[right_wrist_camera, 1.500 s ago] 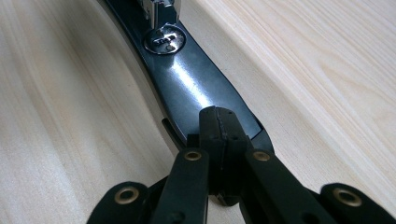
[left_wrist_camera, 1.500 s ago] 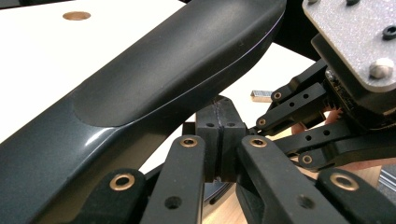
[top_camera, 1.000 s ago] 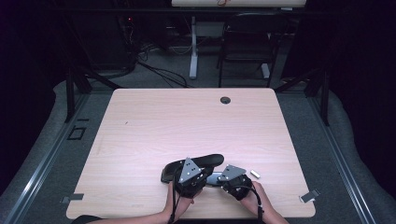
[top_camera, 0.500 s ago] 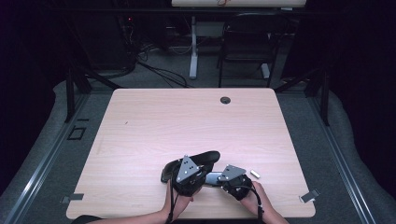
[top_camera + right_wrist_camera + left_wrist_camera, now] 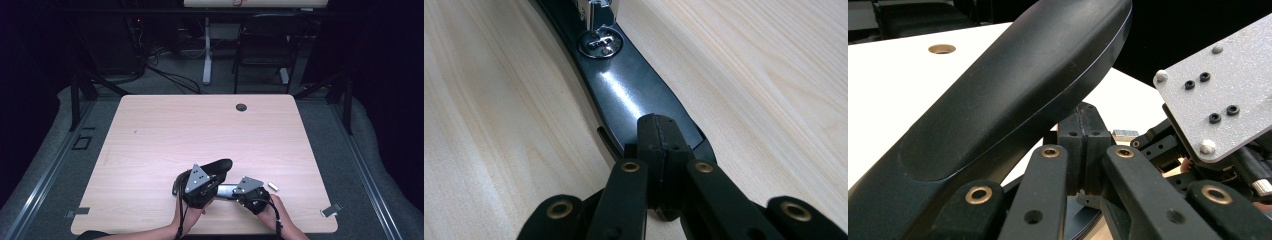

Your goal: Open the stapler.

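Observation:
A black stapler lies open near the table's front edge. Its top arm is swung up and slants over my left gripper, whose jaws are shut with nothing visible between them, right under that arm. The flat black base, with its shiny anvil, runs away from my right gripper. That gripper's jaws are shut too, tips resting at the near end of the base. A small silver strip of staples lies just right of the grippers.
The light wooden table has a round cable hole near its far edge. Behind the table, on the dark floor, are cables and a chair. The right gripper's grey plate stands close before the left gripper.
The stapler's top arm has tilted up a little at its far end, and the left gripper shifted slightly with it. The right gripper has stayed put.

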`<state>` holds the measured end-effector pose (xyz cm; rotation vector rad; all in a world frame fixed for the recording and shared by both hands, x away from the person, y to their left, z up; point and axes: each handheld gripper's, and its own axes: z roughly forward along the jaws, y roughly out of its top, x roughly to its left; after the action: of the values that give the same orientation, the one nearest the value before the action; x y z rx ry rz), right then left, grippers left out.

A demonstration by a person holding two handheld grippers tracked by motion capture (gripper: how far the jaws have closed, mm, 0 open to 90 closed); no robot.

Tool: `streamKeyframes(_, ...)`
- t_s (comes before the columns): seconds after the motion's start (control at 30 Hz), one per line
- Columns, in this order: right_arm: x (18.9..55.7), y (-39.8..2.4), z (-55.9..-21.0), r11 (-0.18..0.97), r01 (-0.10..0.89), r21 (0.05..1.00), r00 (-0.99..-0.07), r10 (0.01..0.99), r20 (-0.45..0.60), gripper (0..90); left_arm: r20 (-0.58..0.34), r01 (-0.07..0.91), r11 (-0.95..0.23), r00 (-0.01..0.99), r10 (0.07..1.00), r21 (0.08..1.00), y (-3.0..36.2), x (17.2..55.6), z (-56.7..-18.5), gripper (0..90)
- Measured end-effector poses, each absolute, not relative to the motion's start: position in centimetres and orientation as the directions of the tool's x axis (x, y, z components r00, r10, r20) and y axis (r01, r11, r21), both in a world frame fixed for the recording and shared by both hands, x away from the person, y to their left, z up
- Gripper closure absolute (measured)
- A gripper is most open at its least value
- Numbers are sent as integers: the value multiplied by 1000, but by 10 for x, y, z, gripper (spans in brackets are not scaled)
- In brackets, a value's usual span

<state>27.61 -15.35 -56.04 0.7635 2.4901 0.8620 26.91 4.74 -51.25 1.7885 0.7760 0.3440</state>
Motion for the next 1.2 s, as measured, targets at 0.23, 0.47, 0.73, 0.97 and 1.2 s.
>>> streamKeyframes(0.23, 276, -153, -560, 660, 370, 653, -770, 611, -181, 900, -146, 331, -155, 725, 674, 931, 52, 271, -507, 897)
streamKeyframes(0.47, 275, -153, -559, 661, 373, 651, -769, 613, -183, 900, -146, 320, -138, 720, 678, 937, 58, 272, -502, 897)
streamKeyframes(0.73, 275, -153, -560, 655, 381, 652, -767, 618, -173, 900, -122, 286, -138, 730, 672, 948, 58, 267, -498, 897)
streamKeyframes(0.97, 275, -153, -559, 661, 381, 646, -766, 617, -180, 900, -88, 264, -157, 724, 685, 952, 60, 266, -495, 897)
streamKeyframes(1.2, 275, -153, -559, 663, 379, 645, -767, 615, -181, 900, -82, 256, -152, 715, 694, 955, 66, 266, -491, 897)
